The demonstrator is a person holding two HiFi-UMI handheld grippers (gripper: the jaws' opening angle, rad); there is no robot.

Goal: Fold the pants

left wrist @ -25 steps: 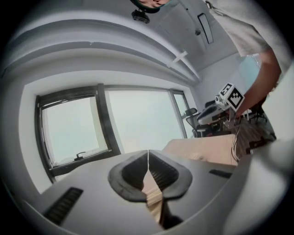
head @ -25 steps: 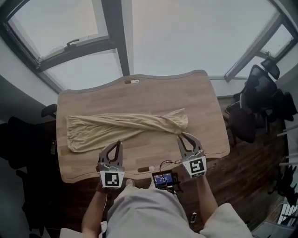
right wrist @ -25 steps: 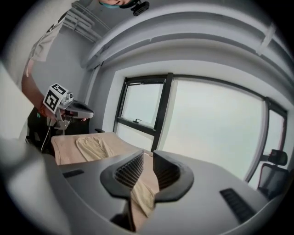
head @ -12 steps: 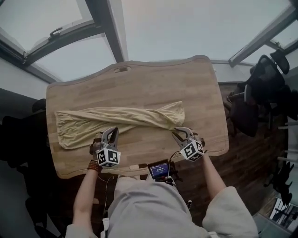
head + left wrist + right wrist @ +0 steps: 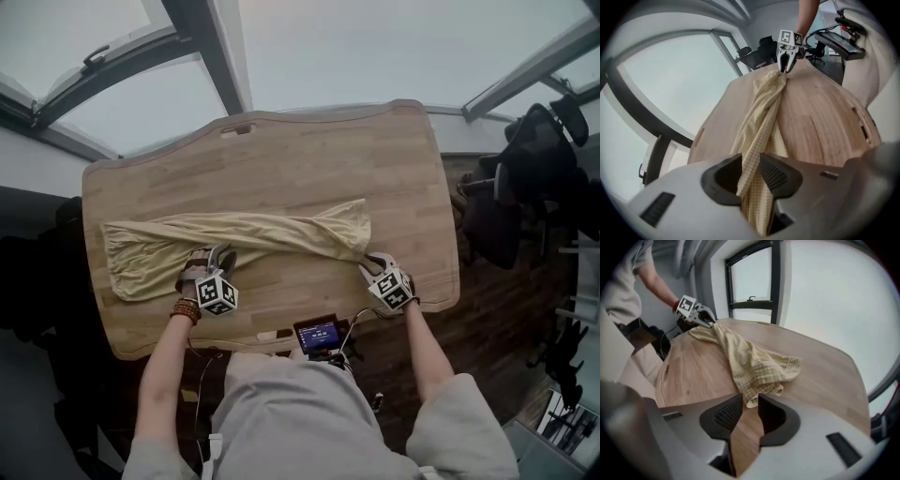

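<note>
Head view: the pants [image 5: 234,234] lie as one long twisted band across the wooden table [image 5: 281,150], from nine to three o'clock; no neat fold shows, so I judge the task barely begun; windows [image 5: 356,47] at twelve, an office chair [image 5: 530,178] at three; left gripper view: the left gripper [image 5: 751,172] stands half open, its jaws having just opened, cloth running unclamped between them; right gripper view: the right gripper [image 5: 746,412], also just opened, has only the hem at its tips.

The left gripper [image 5: 223,255] and right gripper [image 5: 371,262] are held low, tipped steeply downward, with both forearms extended. Both pairs of jaws have just been opened. The pants [image 5: 244,230] are left loose between the left jaws, and a hem edge is seen at the right tips.
</note>
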